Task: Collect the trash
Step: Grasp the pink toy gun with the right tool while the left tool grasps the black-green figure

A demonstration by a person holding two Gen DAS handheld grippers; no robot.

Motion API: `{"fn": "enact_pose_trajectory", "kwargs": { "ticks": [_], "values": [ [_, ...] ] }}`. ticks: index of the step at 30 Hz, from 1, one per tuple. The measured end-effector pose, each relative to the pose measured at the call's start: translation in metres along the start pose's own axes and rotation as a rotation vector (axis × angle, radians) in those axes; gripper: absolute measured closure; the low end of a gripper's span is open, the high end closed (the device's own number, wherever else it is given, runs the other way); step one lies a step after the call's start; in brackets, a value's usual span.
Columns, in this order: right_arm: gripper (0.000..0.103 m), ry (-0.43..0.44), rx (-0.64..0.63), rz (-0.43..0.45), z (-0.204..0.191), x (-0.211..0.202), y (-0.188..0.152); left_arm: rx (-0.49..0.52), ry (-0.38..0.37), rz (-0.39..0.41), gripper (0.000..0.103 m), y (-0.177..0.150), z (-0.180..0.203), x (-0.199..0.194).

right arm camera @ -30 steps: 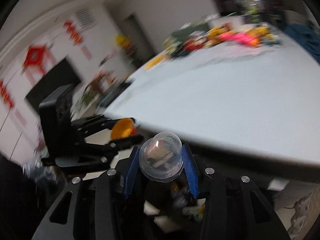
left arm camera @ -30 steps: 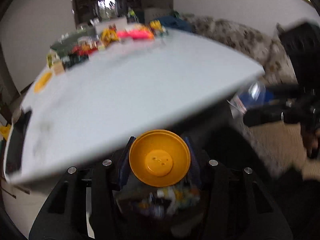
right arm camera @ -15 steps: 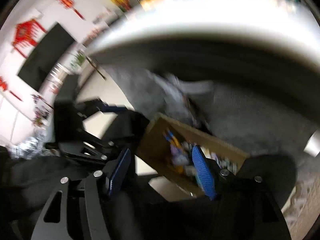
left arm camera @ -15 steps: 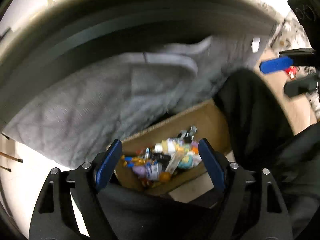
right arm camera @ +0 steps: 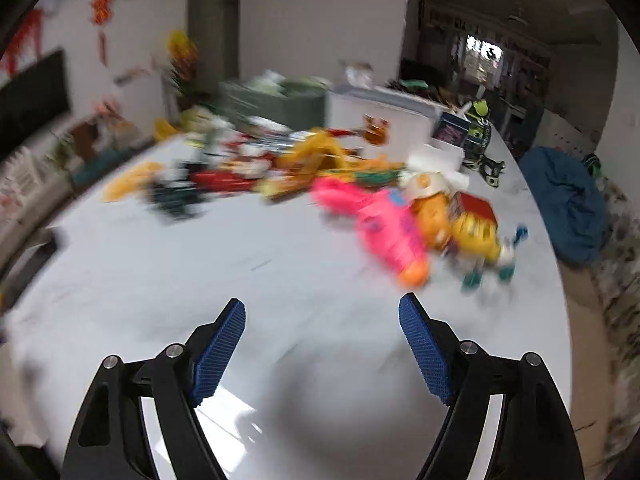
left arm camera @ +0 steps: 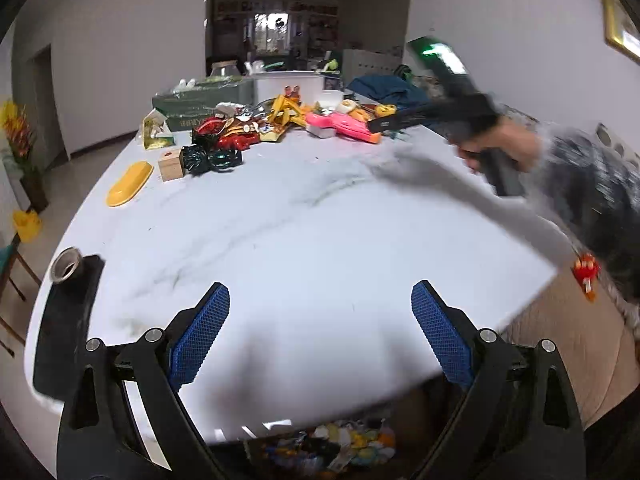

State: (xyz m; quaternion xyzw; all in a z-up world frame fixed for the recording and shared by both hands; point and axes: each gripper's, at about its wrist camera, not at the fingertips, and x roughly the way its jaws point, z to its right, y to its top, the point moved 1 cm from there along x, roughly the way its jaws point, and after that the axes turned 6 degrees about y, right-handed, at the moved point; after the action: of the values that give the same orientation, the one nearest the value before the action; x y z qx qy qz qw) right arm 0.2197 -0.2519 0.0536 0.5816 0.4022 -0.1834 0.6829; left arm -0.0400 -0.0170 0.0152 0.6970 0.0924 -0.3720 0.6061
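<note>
A white, grey-veined marble table is carrying a heap of bright wrappers and toys along its far side. A yellow oblong dish is lying near the left edge beside a small wooden box. A roll of tape is sitting on a black slab.

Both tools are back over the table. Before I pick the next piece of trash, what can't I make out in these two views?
- Right wrist view: the trash pile is motion-blurred; single items don't separate.
- Left wrist view: the right tool is smeared by motion, its jaws unreadable there.
- Left wrist view: the box of collected trash is mostly hidden by the table edge.
- Left wrist view: print on the green box is too small.
</note>
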Motion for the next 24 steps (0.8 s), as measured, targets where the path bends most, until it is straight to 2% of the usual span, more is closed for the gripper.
{"fn": "enact_pose_trajectory", "kwargs": {
  "ticks": [3, 4, 6, 7, 9, 12, 15, 17, 18, 20, 22, 23, 24],
  "values": [
    [0.026, 0.022, 0.079, -0.117, 0.038, 0.062, 0.021, -0.041, 0.03, -0.031, 0.013, 0.02, -0.017, 0.02],
    [0.023, 0.012, 0.088, -0.124, 0.04, 0.069, 0.026, -0.054, 0.041, -0.04, 0.013, 0.024, -0.022, 0.026],
    [0.026, 0.047, 0.119, -0.188, 0.053, 0.099, 0.037, -0.081, 0.072, -0.05, 0.013, 0.03, -0.032, 0.041],
    [0.033, 0.056, 0.141, -0.194, 0.057, 0.109, 0.039, -0.09, 0.092, -0.054, 0.013, 0.034, -0.038, 0.051],
    [0.035, 0.057, 0.123, -0.167, 0.051, 0.112, 0.04, -0.099, 0.143, -0.062, 0.013, 0.049, -0.051, 0.076],
    [0.037, 0.142, 0.11, -0.129, 0.035, 0.102, 0.025, -0.095, 0.23, -0.064, 0.013, 0.082, -0.073, 0.115],
    [0.037, 0.22, 0.106, -0.094, 0.02, 0.079, -0.008, -0.084, 0.305, -0.074, 0.013, 0.113, -0.095, 0.157],
    [0.037, 0.283, 0.125, -0.084, 0.013, 0.058, -0.032, -0.083, 0.298, -0.098, 0.013, 0.13, -0.1, 0.18],
    [0.037, 0.309, 0.125, -0.084, 0.011, 0.049, -0.044, -0.051, 0.276, -0.096, 0.013, 0.141, -0.098, 0.192],
    [0.037, 0.33, 0.132, -0.08, 0.005, 0.029, -0.068, 0.008, 0.314, -0.109, 0.013, 0.152, -0.093, 0.211],
    [0.037, 0.36, 0.14, -0.08, 0.0, 0.013, -0.084, 0.081, 0.33, -0.181, 0.013, 0.159, -0.09, 0.241],
    [0.037, 0.366, 0.149, -0.078, 0.001, 0.005, -0.095, 0.079, 0.327, -0.232, 0.011, 0.156, -0.092, 0.254],
    [0.037, 0.372, 0.151, -0.077, 0.0, 0.0, -0.1, 0.039, 0.287, -0.231, 0.011, 0.157, -0.098, 0.258]
  ]
}}
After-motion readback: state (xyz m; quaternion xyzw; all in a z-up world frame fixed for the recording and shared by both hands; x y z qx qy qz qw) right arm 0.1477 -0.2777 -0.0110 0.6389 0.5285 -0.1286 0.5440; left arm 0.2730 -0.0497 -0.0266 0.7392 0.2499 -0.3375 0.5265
